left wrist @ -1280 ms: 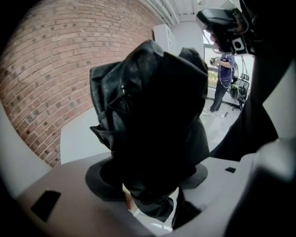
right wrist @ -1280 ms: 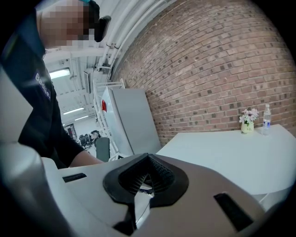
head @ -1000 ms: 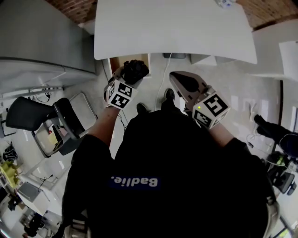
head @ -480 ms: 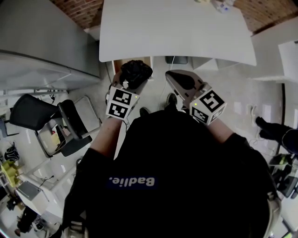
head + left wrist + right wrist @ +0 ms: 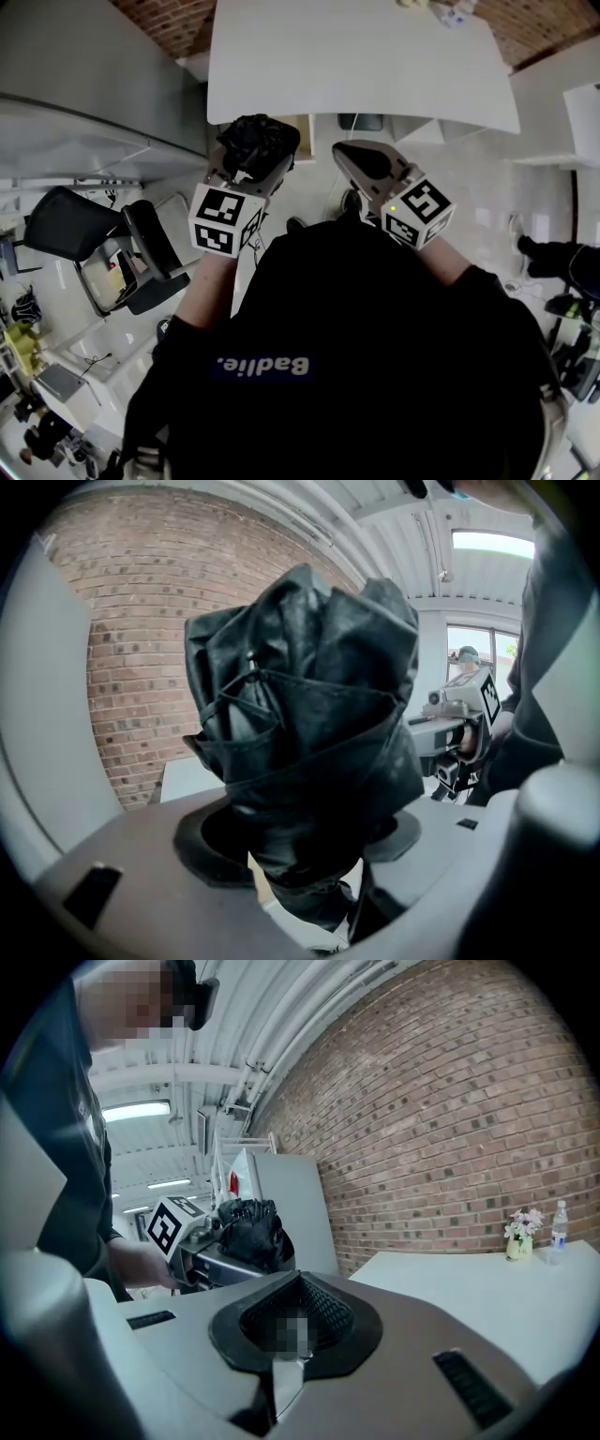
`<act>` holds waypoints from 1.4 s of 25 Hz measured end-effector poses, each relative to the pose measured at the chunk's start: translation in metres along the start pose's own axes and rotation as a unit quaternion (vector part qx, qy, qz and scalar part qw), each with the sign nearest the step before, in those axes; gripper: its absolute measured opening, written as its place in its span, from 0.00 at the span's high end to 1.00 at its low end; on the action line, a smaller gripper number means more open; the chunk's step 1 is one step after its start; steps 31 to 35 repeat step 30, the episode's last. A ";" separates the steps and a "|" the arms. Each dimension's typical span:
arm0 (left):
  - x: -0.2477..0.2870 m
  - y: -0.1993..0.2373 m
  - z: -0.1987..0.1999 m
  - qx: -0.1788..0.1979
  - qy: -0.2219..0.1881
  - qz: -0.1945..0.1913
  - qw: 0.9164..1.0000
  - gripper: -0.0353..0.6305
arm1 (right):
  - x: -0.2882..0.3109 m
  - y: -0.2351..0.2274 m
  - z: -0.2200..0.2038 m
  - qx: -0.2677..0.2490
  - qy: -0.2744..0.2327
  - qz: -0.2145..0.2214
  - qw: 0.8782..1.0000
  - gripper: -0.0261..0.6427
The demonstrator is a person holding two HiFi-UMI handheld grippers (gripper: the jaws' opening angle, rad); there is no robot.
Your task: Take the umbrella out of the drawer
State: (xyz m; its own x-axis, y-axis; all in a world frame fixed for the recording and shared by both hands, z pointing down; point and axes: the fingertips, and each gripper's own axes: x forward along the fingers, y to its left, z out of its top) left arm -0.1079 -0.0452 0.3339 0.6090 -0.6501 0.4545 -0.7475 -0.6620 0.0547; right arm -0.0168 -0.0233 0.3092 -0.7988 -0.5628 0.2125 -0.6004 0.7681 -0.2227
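A folded black umbrella (image 5: 258, 141) sits bunched between the jaws of my left gripper (image 5: 251, 157), which is shut on it just in front of the white table's near edge. In the left gripper view the umbrella (image 5: 309, 724) fills the middle, its lower end pinched between the grey jaws of the left gripper (image 5: 300, 855). The open wooden drawer (image 5: 303, 129) shows under the table, mostly hidden behind the umbrella. My right gripper (image 5: 361, 164) hangs to the right with its jaws together and nothing in them. The right gripper view shows the umbrella (image 5: 251, 1232) off to its left.
The white table (image 5: 356, 56) spans the top, with a small flower pot (image 5: 518, 1227) and a bottle (image 5: 560, 1227) at its far end. A black office chair (image 5: 112, 253) stands at the left beside a grey partition (image 5: 84, 84). A brick wall lies behind.
My left gripper has risen with the umbrella and now looks bigger and nearer the table's edge. The right gripper has barely shifted.
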 end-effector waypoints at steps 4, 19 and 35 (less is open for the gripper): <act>-0.009 -0.002 0.011 -0.002 -0.015 -0.005 1.000 0.53 | 0.000 0.003 0.003 -0.004 -0.001 0.001 1.000 0.92; -0.016 -0.010 0.008 -0.004 -0.019 -0.013 1.000 0.53 | -0.005 0.011 0.006 -0.012 -0.004 -0.003 1.000 0.92; -0.013 -0.014 0.008 -0.001 -0.021 -0.017 1.000 0.53 | -0.010 0.011 0.002 -0.010 -0.003 -0.010 1.000 0.92</act>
